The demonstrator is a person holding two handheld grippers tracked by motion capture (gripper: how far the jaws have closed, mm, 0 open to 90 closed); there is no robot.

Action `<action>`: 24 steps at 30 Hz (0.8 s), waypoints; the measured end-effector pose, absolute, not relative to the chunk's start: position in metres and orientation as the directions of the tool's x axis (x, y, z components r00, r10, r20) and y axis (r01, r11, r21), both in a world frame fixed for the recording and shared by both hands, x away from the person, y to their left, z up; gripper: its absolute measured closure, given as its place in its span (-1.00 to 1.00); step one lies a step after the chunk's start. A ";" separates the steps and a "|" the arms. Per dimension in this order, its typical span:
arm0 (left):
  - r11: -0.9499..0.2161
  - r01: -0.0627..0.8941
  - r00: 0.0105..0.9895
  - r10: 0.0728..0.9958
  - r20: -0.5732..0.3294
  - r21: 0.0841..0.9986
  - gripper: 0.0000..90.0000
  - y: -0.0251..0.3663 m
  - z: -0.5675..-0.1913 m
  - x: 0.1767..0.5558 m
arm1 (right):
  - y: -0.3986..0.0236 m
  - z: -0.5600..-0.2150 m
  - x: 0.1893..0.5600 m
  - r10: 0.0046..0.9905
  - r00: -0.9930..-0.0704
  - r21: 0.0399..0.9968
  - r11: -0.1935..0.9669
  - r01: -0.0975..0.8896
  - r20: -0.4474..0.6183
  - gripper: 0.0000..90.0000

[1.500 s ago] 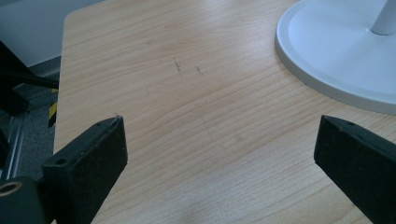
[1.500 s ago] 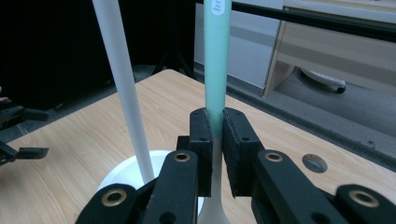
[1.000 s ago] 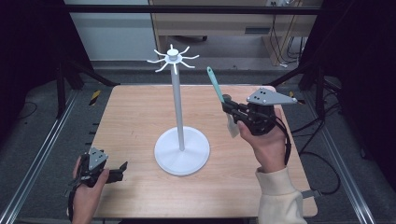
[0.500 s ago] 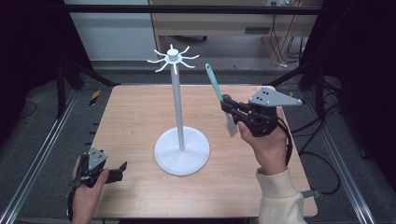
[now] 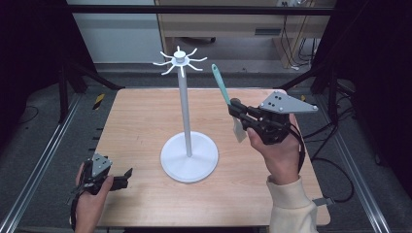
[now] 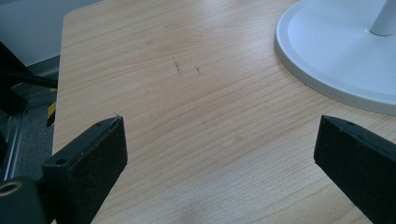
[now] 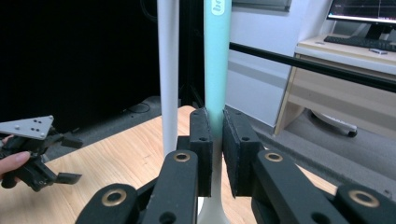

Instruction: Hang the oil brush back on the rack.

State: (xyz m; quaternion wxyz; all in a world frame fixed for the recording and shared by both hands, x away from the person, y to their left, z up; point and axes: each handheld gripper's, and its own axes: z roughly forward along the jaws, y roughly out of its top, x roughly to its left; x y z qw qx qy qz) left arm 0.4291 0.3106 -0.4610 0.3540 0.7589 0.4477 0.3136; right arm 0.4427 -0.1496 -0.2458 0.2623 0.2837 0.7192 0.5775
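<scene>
A white stand [image 5: 183,107] rises from a round base [image 5: 189,158] at the table's middle, with curved hooks [image 5: 180,60] at its top. My right gripper [image 5: 235,106] is shut on a spatula with a teal handle [image 5: 221,85] and a white blade [image 5: 239,130]; it is held upright to the right of the pole, below the hooks. In the right gripper view the pads [image 7: 201,140] clamp the teal handle [image 7: 217,60], with the pole [image 7: 168,70] just left of it. My left gripper [image 5: 127,175] rests open at the front left, and nothing lies between its jaws [image 6: 219,154].
The wooden table [image 5: 141,121] has metal frame rails along its left and right sides. The stand's base [image 6: 336,51] lies just right of the left gripper. A desk with a monitor [image 7: 369,14] stands beyond the table.
The right gripper with the spatula has crept slightly left and up toward the stand's top. The left gripper has stayed where it was.
</scene>
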 end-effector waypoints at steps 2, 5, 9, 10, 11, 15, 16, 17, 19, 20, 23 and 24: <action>-0.346 0.457 0.401 0.903 0.158 0.820 -0.95 0.310 -0.461 0.429 | -0.149 -0.244 0.441 0.705 -0.707 0.980 0.172 0.097 -0.054 0.83; -0.349 0.456 0.402 0.902 0.161 0.819 -0.95 0.311 -0.461 0.429 | -0.147 -0.242 0.438 0.698 -0.714 0.981 0.175 0.087 -0.061 0.83; -0.348 0.452 0.401 0.902 0.162 0.821 -0.95 0.310 -0.461 0.429 | -0.145 -0.240 0.434 0.690 -0.721 0.981 0.176 0.080 -0.065 0.83; -0.350 0.452 0.401 0.901 0.164 0.820 -0.95 0.311 -0.461 0.429 | -0.145 -0.239 0.434 0.687 -0.724 0.980 0.180 0.079 -0.068 0.83; -0.348 0.452 0.400 0.902 0.163 0.821 -0.95 0.310 -0.461 0.429 | -0.144 -0.239 0.434 0.686 -0.724 0.981 0.179 0.077 -0.069 0.83; -0.351 0.453 0.401 0.901 0.165 0.819 -0.95 0.311 -0.460 0.429 | -0.141 -0.240 0.434 0.681 -0.729 0.979 0.190 0.079 -0.073 0.83; -0.350 0.453 0.400 0.902 0.164 0.820 -0.95 0.311 -0.460 0.429 | -0.141 -0.240 0.434 0.681 -0.728 0.978 0.191 0.079 -0.074 0.83; -0.350 0.453 0.400 0.902 0.164 0.820 -0.95 0.311 -0.460 0.429 | -0.140 -0.240 0.434 0.680 -0.730 0.978 0.191 0.078 -0.074 0.83; -0.352 0.454 0.400 0.901 0.166 0.818 -0.95 0.311 -0.460 0.429 | -0.139 -0.240 0.434 0.679 -0.730 0.978 0.194 0.077 -0.077 0.83; -0.353 0.454 0.401 0.901 0.166 0.818 -0.95 0.311 -0.461 0.429 | -0.138 -0.240 0.434 0.678 -0.731 0.978 0.192 0.079 -0.075 0.83; -0.351 0.454 0.400 0.902 0.165 0.819 -0.95 0.311 -0.460 0.428 | -0.137 -0.240 0.435 0.675 -0.734 0.978 0.194 0.078 -0.076 0.83; -0.351 0.454 0.399 0.902 0.165 0.819 -0.95 0.311 -0.460 0.428 | -0.136 -0.241 0.435 0.675 -0.734 0.978 0.194 0.079 -0.075 0.83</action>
